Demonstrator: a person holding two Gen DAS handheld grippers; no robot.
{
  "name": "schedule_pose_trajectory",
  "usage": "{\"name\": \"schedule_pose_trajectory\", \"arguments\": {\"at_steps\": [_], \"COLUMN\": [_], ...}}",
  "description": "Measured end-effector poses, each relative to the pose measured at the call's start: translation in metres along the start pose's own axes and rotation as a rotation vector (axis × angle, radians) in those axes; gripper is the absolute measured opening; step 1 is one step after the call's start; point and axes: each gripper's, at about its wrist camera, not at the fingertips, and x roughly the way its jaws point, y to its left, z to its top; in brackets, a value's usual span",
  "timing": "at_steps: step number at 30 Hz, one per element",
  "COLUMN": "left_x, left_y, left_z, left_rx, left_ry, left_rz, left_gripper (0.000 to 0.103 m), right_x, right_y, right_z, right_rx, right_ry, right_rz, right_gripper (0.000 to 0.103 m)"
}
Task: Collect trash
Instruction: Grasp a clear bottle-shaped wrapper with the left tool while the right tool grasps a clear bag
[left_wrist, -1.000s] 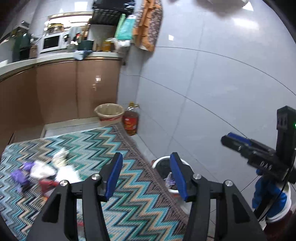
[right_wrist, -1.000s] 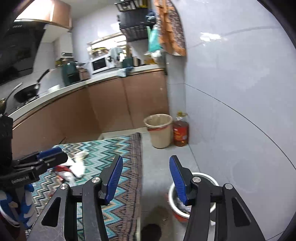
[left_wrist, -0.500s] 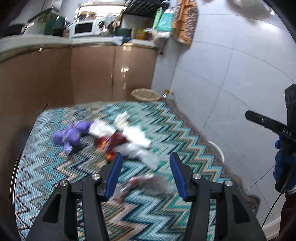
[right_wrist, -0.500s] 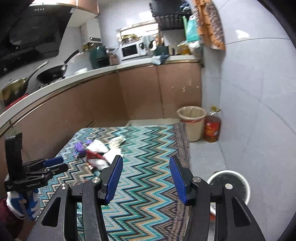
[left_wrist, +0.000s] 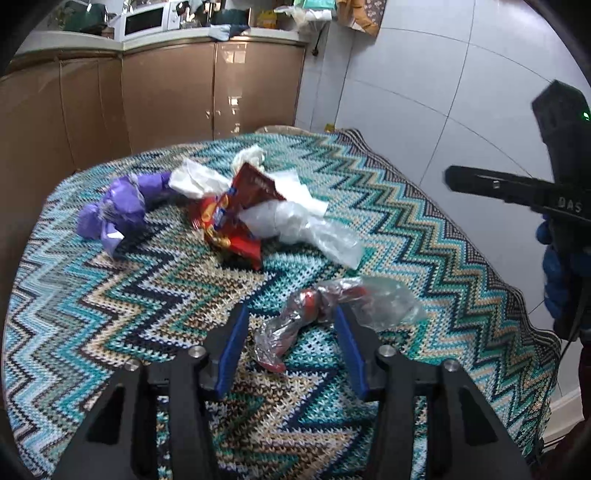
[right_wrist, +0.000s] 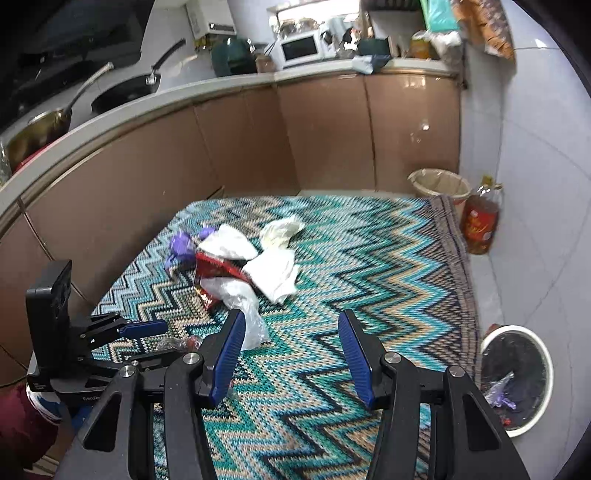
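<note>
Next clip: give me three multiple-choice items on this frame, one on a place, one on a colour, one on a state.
1. Where is the white bin?
A. on the counter
B. on the floor beside the zigzag cloth
C. on the cloth

2. What colour is the twisted bag at the left end of the trash pile?
A. purple
B. green
C. orange

3. What lies between the left hand-held gripper's blue fingers?
A. nothing
B. a spoon
C. a crinkled clear wrapper

Answers: 1 B, the bin stands on grey floor off the cloth's edge. 2 A, plainly purple. 3 C, the closing fingers flank the wrapper, not yet pressing it.
</note>
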Motion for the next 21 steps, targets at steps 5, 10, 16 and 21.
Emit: {"name": "schedule_pose_trajectory", "arguments": {"at_steps": [5,10,16,21], "left_x": [0.016,0.02,0.029,0.031], "left_y": [0.001,-0.001,0.0,0.002], "left_z": [-0.005,-0.007,-0.006,-0.006], "left_rx": [-0.002,0.008,-0.012,-0.037], "left_ry": [0.031,0.032,0.039,0.033], "left_rz": [-0.038,-0.055,-0.075,-0.086], "left_gripper": [0.027,0.023,0.018,0.016], "right_x": [0.039,0.072,0.098,0.115], "right_y": [0.007,0.016,0.023,0.028], "right_z": [0.0,-0.001,-0.002,-0.005], "right_rx": [-0.017,-0.047,-0.067,-0.08], "right_ry": [0.06,0.11,0.152,0.186], "right_rz": [0.043,0.077,0.098,0.101], "right_gripper": [0.049,0.047,0.042,0.03]}}
